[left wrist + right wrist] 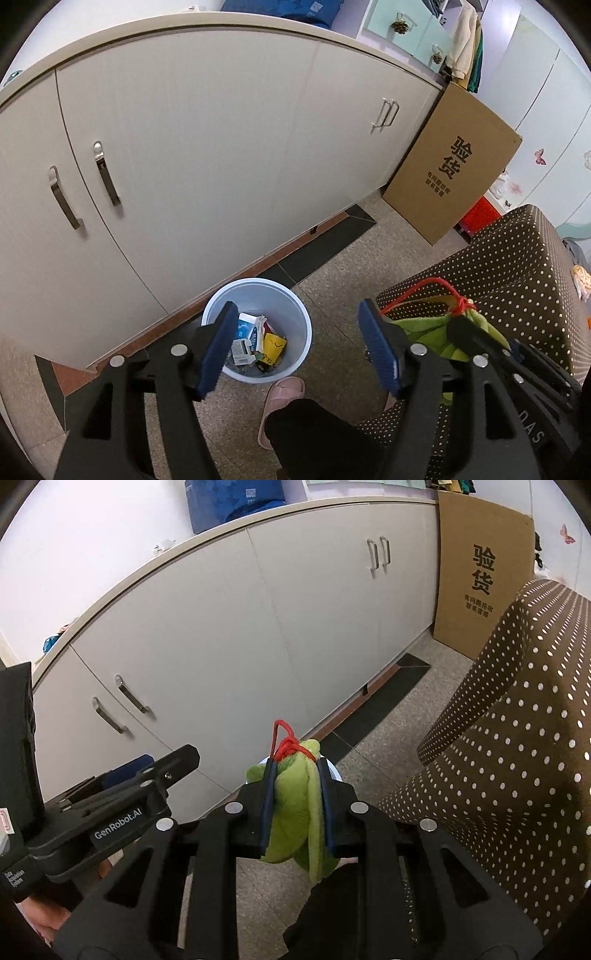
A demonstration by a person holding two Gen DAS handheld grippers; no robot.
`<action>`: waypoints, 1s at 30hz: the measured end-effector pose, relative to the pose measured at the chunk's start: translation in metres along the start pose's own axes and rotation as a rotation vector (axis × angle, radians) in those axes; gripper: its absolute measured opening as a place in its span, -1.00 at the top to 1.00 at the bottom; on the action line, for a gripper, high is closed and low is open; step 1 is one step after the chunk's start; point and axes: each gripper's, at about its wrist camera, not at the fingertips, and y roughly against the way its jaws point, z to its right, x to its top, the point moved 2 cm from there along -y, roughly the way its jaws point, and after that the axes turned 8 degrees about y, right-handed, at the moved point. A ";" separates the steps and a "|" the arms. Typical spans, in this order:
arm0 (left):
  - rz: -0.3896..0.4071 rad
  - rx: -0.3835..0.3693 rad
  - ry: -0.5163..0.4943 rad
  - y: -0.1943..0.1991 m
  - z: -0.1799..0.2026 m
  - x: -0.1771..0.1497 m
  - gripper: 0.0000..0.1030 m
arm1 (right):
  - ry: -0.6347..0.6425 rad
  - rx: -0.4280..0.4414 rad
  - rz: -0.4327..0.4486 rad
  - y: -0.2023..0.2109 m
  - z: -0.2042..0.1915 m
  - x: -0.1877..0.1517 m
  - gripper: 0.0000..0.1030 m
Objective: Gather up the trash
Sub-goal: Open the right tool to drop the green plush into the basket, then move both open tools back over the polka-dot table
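1. Left wrist view: left gripper [299, 347] with fingers spread wide and nothing between them, poised above the bin [295, 295].
2. Same view: bin upright on the floor [351, 258], close to the foot of the cabinet [203, 147], already holding packets and wrappers [258, 341].
3. Same view: a slipper [280, 402] on the floor just beside the bin's near rim; a dotted chair [498, 266] to the right; a carton [450, 162] leaning at the cabinet's far end.
4. Same view: green cloth [417, 325] with a red cord [428, 286] seen at the right, caught in the right gripper [461, 332].
5. Right wrist view: right gripper [297, 797] clamped on the green cloth [295, 805], cord knot [290, 749] sticking up past the fingertips, loose fabric hanging below.
6. Same view: only a sliver of the bin rim [334, 771] showing behind the cloth, so likely near or over the opening, though hard to confirm from here.
7. Same view: left gripper [162, 771] off to the left, seen side-on; spread not readable from this angle.
8. Step in hand, as a judgement: carrying the cloth to the bin, drop not yet made.
9. Next move calls for: centring the cloth over the opening, then parting the fingers fully so the dangling fabric and cord fall free; risk of the cord snagging on a finger or the cloth draping over the rim.
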 end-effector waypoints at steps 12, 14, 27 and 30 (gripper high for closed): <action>0.120 0.072 0.116 0.022 -0.037 0.019 -0.35 | -0.035 0.110 0.095 -0.023 -0.024 0.031 -0.46; 0.126 0.087 0.120 0.024 -0.043 0.023 -0.36 | -0.040 0.110 0.112 -0.024 -0.025 0.032 -0.52; 0.128 0.041 0.073 0.039 -0.009 0.016 -0.37 | -0.035 0.045 0.108 0.006 -0.007 0.024 -0.52; 0.142 0.028 0.055 0.049 0.004 0.014 -0.37 | -0.043 0.031 0.139 0.028 0.002 0.026 -0.52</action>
